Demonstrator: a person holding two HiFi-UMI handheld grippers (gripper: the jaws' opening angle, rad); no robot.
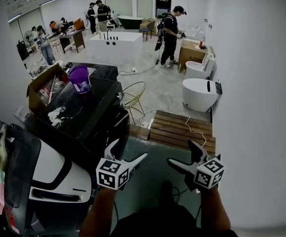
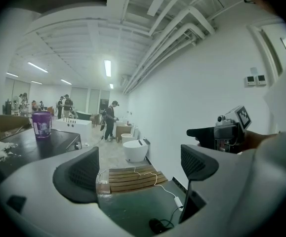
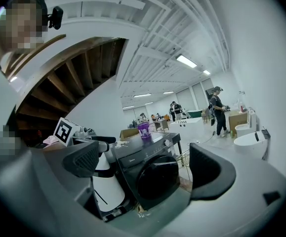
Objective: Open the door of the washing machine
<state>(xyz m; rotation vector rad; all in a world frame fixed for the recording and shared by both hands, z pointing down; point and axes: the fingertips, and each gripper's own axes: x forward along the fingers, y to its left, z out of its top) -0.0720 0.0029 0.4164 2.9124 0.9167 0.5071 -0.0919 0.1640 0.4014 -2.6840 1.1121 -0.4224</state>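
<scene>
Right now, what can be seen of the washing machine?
The washing machine is a dark, glossy front-loader standing upright on the floor. Its round door is shut, with a knob on the panel above. A purple tub and a white smear sit on its top. Both the left gripper and the right gripper hang clear of it.

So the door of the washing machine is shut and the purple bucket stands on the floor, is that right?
Not the floor: the head view shows the purple bucket standing on top of the washing machine. The door is shut, yes.
</scene>
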